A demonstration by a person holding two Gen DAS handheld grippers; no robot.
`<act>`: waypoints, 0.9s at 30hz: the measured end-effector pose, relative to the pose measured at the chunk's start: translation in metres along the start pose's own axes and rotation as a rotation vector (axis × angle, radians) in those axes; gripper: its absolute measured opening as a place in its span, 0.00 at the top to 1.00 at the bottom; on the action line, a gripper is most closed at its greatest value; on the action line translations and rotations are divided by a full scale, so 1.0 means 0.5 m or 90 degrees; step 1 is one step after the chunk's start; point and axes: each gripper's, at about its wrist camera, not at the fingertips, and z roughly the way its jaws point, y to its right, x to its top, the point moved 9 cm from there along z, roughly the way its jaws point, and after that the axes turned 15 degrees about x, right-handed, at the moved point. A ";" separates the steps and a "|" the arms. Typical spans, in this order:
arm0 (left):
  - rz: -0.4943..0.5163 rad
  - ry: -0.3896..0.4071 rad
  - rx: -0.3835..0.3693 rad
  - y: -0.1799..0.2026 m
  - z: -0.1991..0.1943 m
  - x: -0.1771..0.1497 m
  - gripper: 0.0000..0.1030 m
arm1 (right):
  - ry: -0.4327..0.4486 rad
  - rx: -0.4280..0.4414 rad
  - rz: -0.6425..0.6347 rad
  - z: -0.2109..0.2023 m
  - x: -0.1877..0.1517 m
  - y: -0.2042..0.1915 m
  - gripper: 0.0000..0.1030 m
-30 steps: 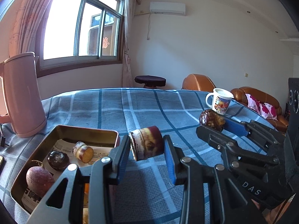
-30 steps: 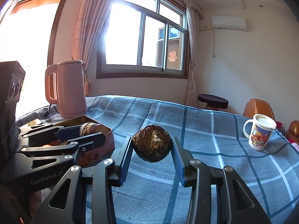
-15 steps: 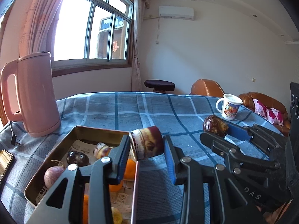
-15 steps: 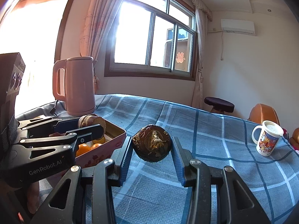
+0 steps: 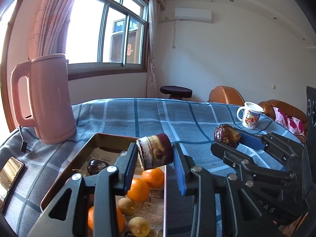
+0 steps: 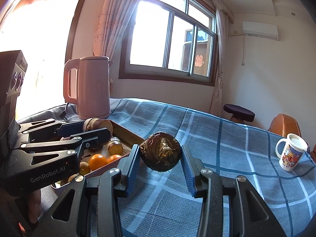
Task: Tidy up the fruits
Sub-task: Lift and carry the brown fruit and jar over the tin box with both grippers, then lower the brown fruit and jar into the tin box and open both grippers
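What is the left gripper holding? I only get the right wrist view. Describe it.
Observer: The left gripper clamps a short cylindrical chunk with dark purple skin and a pale cut face.
Operator: Check the tray floor near it.
Observer: In the rectangular gold metal tray, a dark glossy round fruit lies on printed paper.
Operator: Report anything beside the tray.
Observer: A phone with a reflective screen lies on the blue checked cloth, left of the tray.

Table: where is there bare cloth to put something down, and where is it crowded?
The tablecloth is bare between the kettle and the mug, across the middle. It is also bare between the tray and the phone. The tray is crowded with oranges and other fruit.
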 end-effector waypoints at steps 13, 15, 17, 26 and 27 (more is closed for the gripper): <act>-0.022 -0.006 0.032 -0.070 0.002 0.000 0.64 | -0.005 0.031 -0.025 0.033 0.033 -0.050 0.58; -0.024 -0.008 0.037 -0.077 0.004 0.000 0.64 | -0.008 0.035 -0.028 0.040 0.033 -0.057 0.58; -0.027 -0.009 0.040 -0.085 0.005 0.000 0.64 | -0.012 0.039 -0.029 0.046 0.032 -0.062 0.58; -0.036 -0.017 0.058 -0.121 0.010 0.001 0.64 | -0.020 0.058 -0.028 0.070 0.039 -0.080 0.58; -0.036 -0.018 0.059 -0.124 0.011 0.002 0.64 | -0.020 0.060 -0.029 0.073 0.041 -0.083 0.58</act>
